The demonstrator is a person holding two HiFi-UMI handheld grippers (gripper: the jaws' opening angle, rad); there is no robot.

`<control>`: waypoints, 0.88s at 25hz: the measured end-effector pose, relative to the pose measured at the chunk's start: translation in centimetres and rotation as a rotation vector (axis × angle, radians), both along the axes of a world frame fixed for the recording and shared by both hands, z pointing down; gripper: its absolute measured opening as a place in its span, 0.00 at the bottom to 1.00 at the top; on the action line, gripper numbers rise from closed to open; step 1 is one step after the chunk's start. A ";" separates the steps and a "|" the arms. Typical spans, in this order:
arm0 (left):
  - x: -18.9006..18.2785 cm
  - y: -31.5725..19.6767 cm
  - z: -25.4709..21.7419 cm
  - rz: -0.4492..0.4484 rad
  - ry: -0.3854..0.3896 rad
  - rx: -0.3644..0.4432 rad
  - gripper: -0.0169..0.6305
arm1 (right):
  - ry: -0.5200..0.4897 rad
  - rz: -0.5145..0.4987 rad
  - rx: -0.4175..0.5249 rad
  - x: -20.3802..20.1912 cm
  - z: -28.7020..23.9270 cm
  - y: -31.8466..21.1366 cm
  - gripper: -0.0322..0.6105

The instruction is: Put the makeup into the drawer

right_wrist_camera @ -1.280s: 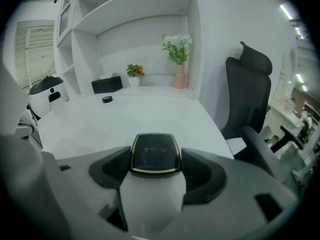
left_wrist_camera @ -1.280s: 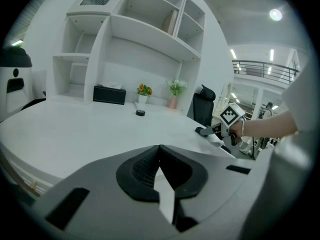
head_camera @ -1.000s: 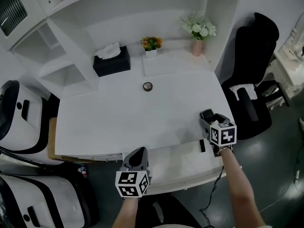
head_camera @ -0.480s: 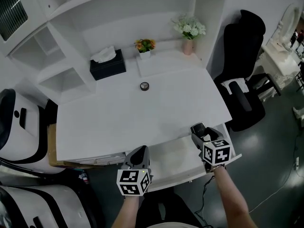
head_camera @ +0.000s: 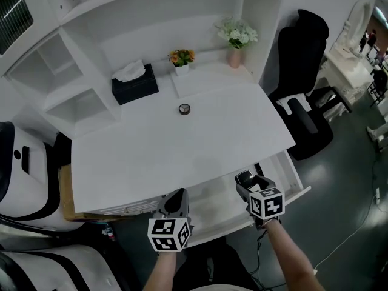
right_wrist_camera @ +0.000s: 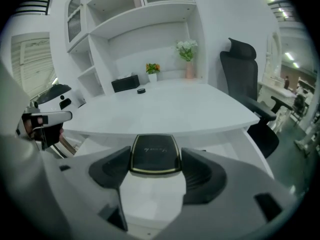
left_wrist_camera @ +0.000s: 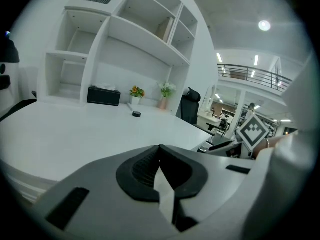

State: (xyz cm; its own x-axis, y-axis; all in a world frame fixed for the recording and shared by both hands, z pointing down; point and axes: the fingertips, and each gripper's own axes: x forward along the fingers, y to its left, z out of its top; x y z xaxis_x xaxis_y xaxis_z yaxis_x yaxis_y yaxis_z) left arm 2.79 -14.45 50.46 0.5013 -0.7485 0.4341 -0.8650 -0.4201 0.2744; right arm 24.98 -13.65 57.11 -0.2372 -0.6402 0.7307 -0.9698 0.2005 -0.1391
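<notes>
A black makeup compact (right_wrist_camera: 155, 151) with a gold rim sits clamped between the jaws of my right gripper (right_wrist_camera: 156, 171). In the head view that gripper (head_camera: 245, 182) hangs over the right part of the open white drawer (head_camera: 212, 204) under the desk, the compact (head_camera: 244, 177) at its tip. My left gripper (head_camera: 176, 202) is at the drawer's left front, its jaws (left_wrist_camera: 159, 159) shut with nothing between them. A small round black item (head_camera: 185, 109) lies on the desktop, far from both grippers.
At the back of the white desk (head_camera: 151, 144) stand a black tissue box (head_camera: 134, 83), a pot of orange flowers (head_camera: 181, 59) and a pink vase of white flowers (head_camera: 235, 41). A black office chair (head_camera: 303, 59) stands to the right. White shelves rise behind.
My right gripper has carried the compact from the desk's right edge leftward and nearer, over the open drawer. The left gripper has barely moved.
</notes>
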 end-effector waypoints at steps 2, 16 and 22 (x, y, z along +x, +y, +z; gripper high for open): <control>-0.5 0.0 0.1 0.002 0.003 -0.002 0.03 | 0.019 0.005 -0.027 -0.2 1.2 0.1 0.53; -2.9 -1.5 1.8 -0.036 0.013 -0.040 0.03 | 0.091 0.032 -0.171 -0.4 7.8 -1.5 0.53; -3.2 -2.0 2.6 -0.060 0.006 -0.057 0.03 | 0.109 0.040 -0.227 -0.1 10.5 -2.2 0.53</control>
